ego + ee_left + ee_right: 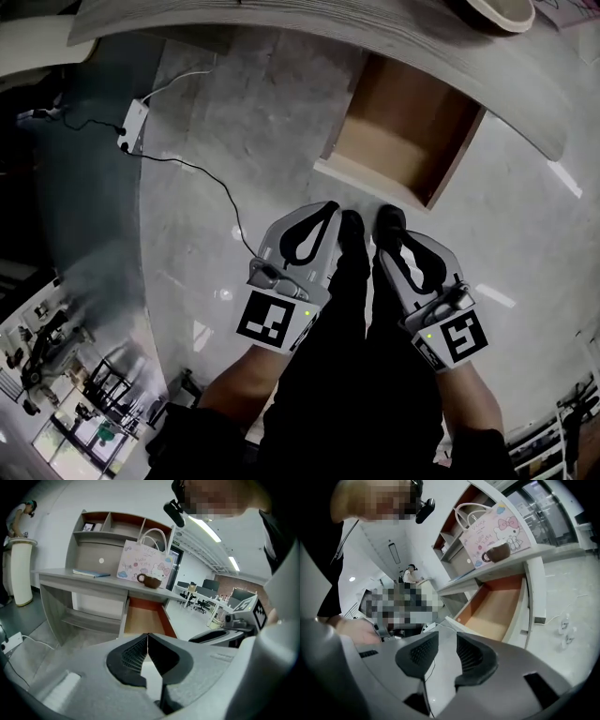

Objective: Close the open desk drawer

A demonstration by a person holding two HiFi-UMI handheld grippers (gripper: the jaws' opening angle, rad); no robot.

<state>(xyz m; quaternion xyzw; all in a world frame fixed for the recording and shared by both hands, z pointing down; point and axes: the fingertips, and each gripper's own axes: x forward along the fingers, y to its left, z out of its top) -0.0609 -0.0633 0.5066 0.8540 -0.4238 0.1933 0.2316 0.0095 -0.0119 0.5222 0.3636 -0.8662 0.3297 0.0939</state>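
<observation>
Left claw (147,639) pressed together, pads tip to tip, pinching nothing. Right claw (447,638) spread, only floor seen through gap. Both claws low, side by side. Drawer (398,127) stands open ahead of both claws, clear of them, pulled out from under tabletop (281,23). Mug (149,580) and gift bag (143,562) on tabletop above drawer.

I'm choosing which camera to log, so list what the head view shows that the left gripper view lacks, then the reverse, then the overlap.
Only the head view: the person's shoes on the floor. Only the left gripper view: the pink bag standing on the desk top, and the shelf unit behind it. Both: the open drawer, which looks empty, and the grey desk it belongs to.
</observation>
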